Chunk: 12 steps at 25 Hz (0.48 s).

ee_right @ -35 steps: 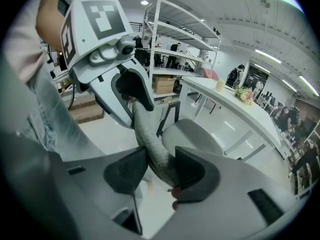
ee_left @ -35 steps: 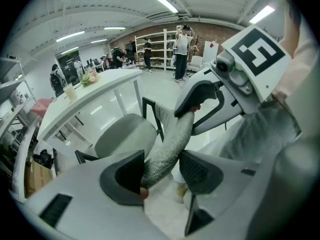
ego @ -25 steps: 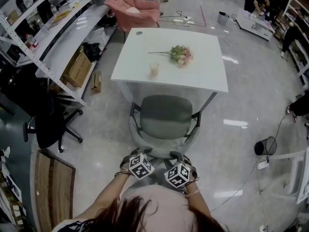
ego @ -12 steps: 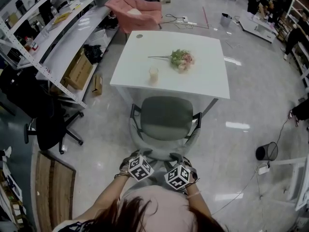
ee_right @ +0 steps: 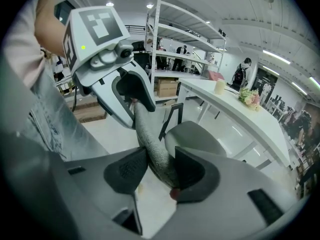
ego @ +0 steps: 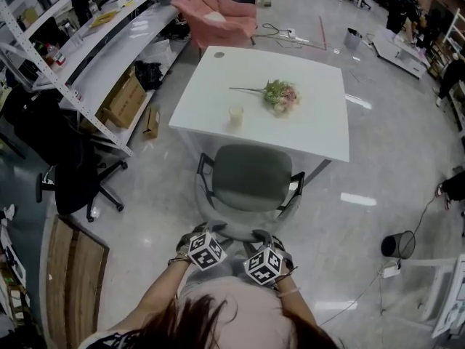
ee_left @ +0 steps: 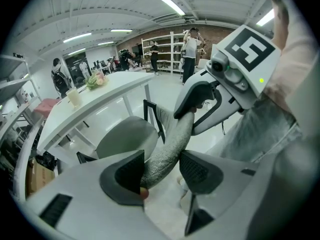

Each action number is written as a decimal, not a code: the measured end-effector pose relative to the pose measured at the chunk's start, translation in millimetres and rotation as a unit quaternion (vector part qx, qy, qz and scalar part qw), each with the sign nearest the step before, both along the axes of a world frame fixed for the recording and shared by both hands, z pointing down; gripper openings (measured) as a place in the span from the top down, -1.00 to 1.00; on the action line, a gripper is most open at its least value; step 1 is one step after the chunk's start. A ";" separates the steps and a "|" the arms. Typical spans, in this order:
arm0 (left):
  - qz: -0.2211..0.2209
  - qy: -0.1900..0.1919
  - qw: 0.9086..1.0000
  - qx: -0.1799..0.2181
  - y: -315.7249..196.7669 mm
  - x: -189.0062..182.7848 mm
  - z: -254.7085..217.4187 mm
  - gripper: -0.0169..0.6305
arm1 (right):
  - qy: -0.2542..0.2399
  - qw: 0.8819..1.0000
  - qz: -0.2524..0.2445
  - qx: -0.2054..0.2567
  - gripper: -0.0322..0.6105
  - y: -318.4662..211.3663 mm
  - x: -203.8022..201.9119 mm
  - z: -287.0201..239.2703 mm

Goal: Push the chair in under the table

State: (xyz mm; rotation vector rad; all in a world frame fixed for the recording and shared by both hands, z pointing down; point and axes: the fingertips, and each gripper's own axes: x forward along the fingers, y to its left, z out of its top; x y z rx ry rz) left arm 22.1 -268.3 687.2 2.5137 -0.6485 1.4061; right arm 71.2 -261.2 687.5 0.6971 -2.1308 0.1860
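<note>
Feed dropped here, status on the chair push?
Left hand-held gripper, right hand-held gripper: both clamped on chair backrest. Its seat front at white table edge, not under. No obstruction visible.

The chair backrest (ee_left: 167,144) is rough grey woven cloth; the worktop (ego: 312,126) smooth matt white; the floor (ego: 367,224) glossy.

I've got a glossy grey floor (ego: 378,151) with glare patches. White metal shelving (ego: 80,64) runs along the far left, with a cardboard box (ego: 122,102) underneath. A black office chair (ego: 69,187) is on the left and a wooden board (ego: 76,282) lies near left. There's a pink armchair (ego: 214,17) at the far end and a black bin (ego: 398,244) on the right. Overhead are ceiling strip lights (ee_left: 172,5), and there's a brick wall (ee_left: 137,35) at the far end.
</note>
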 end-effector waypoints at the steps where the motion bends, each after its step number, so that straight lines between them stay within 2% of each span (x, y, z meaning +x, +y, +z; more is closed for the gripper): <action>1: -0.001 0.001 1.000 0.002 -1.8 0.0 0.4 0.26 | 0.000 1.000 -0.003 0.000 0.37 -1.9 0.0 0.4; 12: 0.001 0.001 1.000 -0.002 -18.2 0.5 1.9 0.26 | -0.002 1.000 -0.011 -0.009 0.37 -18.4 0.8 1.6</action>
